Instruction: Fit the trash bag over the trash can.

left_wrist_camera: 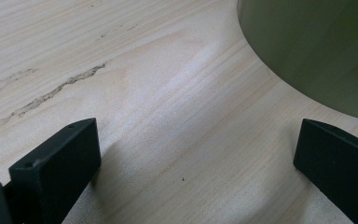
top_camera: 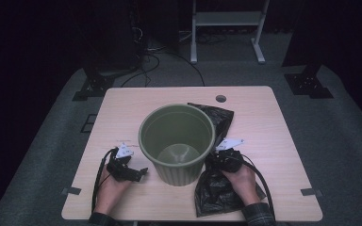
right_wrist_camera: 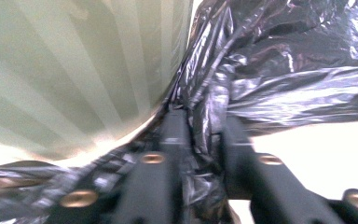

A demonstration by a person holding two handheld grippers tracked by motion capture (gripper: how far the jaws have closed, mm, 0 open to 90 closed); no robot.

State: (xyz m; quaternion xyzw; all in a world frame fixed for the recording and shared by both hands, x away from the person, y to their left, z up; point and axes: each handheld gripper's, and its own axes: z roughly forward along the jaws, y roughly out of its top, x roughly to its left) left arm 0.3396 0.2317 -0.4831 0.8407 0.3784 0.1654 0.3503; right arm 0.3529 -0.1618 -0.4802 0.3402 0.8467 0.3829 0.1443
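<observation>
- Crinkled black plastic bin liner (right_wrist_camera: 279, 88) lies nearest the lens in the right gripper view, a fold of it pinched between the two black jaws of the right claw (right_wrist_camera: 200, 135), which are drawn in tight on the film.
- From the high view, the same bin liner (top_camera: 219, 195) sprawls on the counter at the right of the round olive-green ribbed plastic bin (top_camera: 176, 141), trailing behind it towards the far side, part of it touching the bin's wall.
- Standing upright at the middle of the pale wooden counter (top_camera: 264, 122), the bin looks bare inside, no liner yet fitted.
- Left claw (top_camera: 139, 173) rests low beside the bin's left foot, its jaws spread wide with bare wood between them and nothing held, as the left gripper view shows with the bin wall (left_wrist_camera: 317, 51) just ahead.
- Step in hand, by the look of it: gathering the liner to dress the bin, with only the first grip made.
- Next move likely calls for lifting the pinched fold clear of the counter, finding the bag's mouth, and bringing the free claw across to take the opposite edge so the mouth can be opened over the rim.
- Thin film may slip or bunch, so a firm hold matters.
</observation>
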